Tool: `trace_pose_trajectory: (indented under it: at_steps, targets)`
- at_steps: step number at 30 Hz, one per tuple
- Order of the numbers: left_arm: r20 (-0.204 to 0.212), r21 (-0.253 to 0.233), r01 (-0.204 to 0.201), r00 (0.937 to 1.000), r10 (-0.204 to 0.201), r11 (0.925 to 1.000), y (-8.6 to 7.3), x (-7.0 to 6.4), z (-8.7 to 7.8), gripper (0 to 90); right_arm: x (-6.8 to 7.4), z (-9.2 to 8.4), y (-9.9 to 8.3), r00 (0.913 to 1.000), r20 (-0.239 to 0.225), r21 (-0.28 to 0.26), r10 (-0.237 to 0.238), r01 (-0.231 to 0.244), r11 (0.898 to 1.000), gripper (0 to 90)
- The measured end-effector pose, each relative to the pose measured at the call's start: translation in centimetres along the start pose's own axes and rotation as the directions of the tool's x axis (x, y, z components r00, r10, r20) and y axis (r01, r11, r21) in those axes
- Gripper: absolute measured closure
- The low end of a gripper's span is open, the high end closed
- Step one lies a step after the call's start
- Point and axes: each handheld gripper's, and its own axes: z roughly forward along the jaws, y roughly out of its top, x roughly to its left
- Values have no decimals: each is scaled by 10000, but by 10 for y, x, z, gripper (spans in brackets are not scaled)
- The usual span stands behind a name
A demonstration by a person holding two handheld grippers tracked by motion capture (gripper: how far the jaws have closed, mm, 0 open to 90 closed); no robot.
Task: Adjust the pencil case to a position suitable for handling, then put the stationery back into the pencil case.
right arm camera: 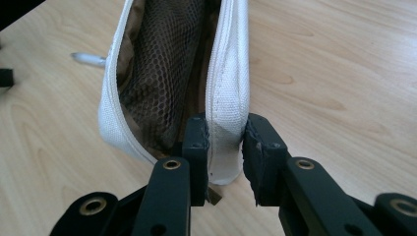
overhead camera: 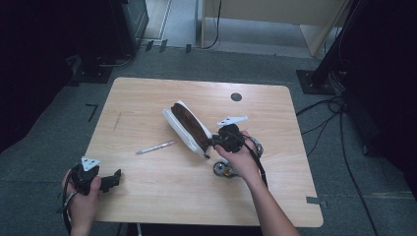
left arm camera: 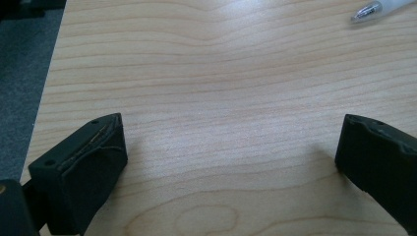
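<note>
A white zip pouch (overhead camera: 183, 127) lies open in the middle of the wooden table (overhead camera: 147, 196), showing its brown mesh lining (right arm camera: 162, 64). My right gripper (overhead camera: 211, 143) is at the pouch's near right end. In the right gripper view it (right arm camera: 225, 145) is shut on one white side wall (right arm camera: 228, 78), with one jaw inside the pouch and the other outside. My left gripper (overhead camera: 116, 178) rests near the table's front left corner. Its jaws (left arm camera: 231, 147) stand wide open over bare wood. A clear pen (overhead camera: 155, 147) lies between the two grippers, left of the pouch.
Small round metal objects (overhead camera: 223, 169) lie under and beside the right hand. A dark cable hole (overhead camera: 236, 97) is at the table's back right. Black stands (overhead camera: 324, 69) and cables (overhead camera: 339, 113) crowd the floor to the right, with dark equipment (overhead camera: 98, 29) at the back left.
</note>
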Motion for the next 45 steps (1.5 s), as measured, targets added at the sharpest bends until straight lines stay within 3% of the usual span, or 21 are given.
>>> trace_pose_trajectory:
  at_steps: [8, 14, 15, 25, 32, 45]
  targets:
    - [23, -33, 20, 10000, -20, 10000, 0, 0, 0, 0, 1, -7, -11, 9992, -317, -16, 224, -224, 9997, 720]
    - [24, -31, 18, 10000, -18, 10000, 0, 0, 0, 0, -2, -11, -14, 9990, -421, -275, 116, -128, 9995, 611]
    - [24, -32, 18, 10000, -18, 10000, 0, 0, 0, 0, -5, -16, -15, 9992, -361, -553, 161, -181, 9983, 583]
    - [25, -29, 17, 10000, -17, 10000, 0, 0, 0, 0, -16, -46, -23, 9997, -238, -1192, 13, -42, 9929, 535]
    - [41, -21, -6, 10000, 7, 10000, 0, 0, 0, 0, -35, -66, -50, 9993, 162, -1657, 329, -298, 9857, 526]
    - [40, -22, -4, 10000, 4, 10000, 0, 0, 0, 0, -51, -75, -94, 9956, 481, -1607, 808, -722, 9844, 533]
